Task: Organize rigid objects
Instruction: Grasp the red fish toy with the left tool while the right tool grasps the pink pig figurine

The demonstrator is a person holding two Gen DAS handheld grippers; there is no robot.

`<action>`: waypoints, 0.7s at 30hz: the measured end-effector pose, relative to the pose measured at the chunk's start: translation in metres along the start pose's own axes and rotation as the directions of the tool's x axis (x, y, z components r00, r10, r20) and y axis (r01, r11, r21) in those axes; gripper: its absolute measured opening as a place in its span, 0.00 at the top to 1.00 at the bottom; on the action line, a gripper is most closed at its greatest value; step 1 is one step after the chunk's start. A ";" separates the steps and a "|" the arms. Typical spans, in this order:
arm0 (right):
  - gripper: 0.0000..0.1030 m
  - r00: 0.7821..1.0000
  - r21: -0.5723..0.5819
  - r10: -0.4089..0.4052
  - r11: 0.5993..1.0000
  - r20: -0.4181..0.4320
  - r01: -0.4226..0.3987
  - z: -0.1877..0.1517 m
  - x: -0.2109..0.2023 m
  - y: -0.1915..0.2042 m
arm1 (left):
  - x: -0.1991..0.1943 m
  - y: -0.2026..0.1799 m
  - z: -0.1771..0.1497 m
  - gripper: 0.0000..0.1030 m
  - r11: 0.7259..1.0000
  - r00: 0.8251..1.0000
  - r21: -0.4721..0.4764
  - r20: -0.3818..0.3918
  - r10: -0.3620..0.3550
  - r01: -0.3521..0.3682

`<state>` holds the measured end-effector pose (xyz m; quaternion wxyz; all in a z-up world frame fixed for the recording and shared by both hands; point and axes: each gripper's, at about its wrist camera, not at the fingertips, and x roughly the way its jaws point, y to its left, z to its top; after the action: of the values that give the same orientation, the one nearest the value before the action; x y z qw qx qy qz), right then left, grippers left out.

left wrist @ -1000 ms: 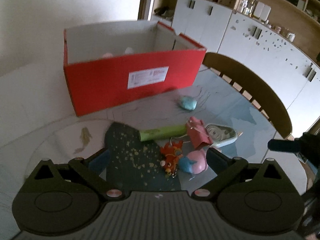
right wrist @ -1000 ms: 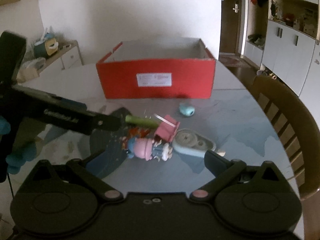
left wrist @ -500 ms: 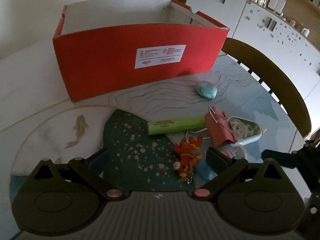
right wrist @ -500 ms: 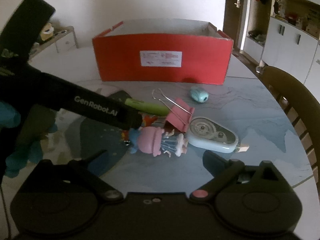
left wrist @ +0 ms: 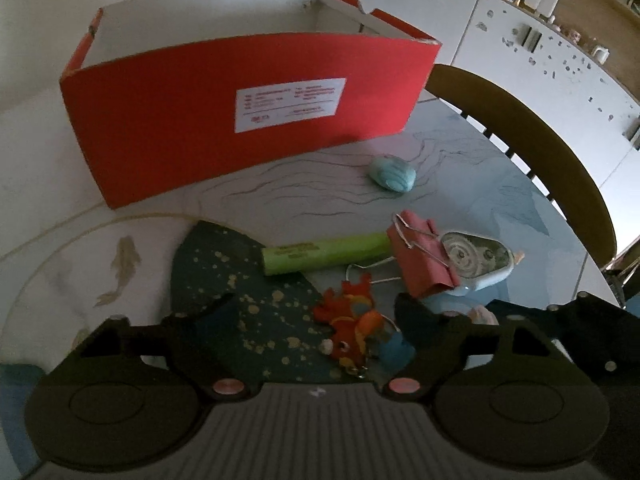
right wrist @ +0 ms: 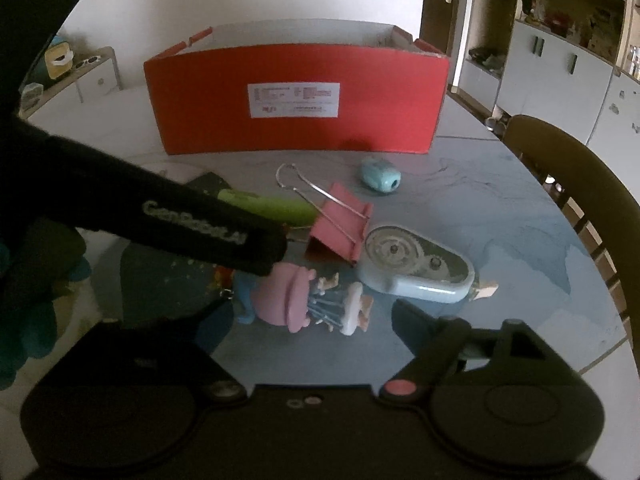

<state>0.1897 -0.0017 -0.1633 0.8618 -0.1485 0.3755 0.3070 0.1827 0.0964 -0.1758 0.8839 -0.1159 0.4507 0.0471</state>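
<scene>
A red box (left wrist: 200, 136) (right wrist: 296, 120) stands open at the back of the table. In front of it lie a green tube (left wrist: 324, 254), a pink binder clip (left wrist: 424, 258) (right wrist: 340, 226), a blue tape dispenser (left wrist: 476, 260) (right wrist: 416, 264), a blue sharpener (left wrist: 392, 174) (right wrist: 380, 176), an orange fish charm (left wrist: 352, 332) and a pink pig figure (right wrist: 288, 300). My left gripper (left wrist: 312, 312) is open, with the fish charm between its fingers. My right gripper (right wrist: 308, 320) is open around the pig figure. The left gripper's finger (right wrist: 208, 224) crosses the right wrist view.
A wooden chair (left wrist: 532, 148) (right wrist: 580, 176) stands at the table's right edge. White cabinets (left wrist: 520, 40) line the far right wall. A dark speckled patch (left wrist: 224, 272) is printed on the table under the left gripper.
Both grippers have moved forward and lower toward the pile. The fish charm now lies between the left fingers and the pig figure between the right fingers. The objects have not moved.
</scene>
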 end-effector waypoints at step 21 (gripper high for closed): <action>0.31 0.999 0.003 0.022 1.000 -0.023 -0.022 -0.008 -0.012 -0.008 | -0.016 -0.002 0.001 0.64 0.997 0.997 -0.027 0.000 -0.076 0.076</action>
<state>0.1843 -0.0161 -0.1596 0.8543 -0.1466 0.3874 0.3141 0.1743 0.0947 -0.1624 0.8832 -0.1446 0.4457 0.0196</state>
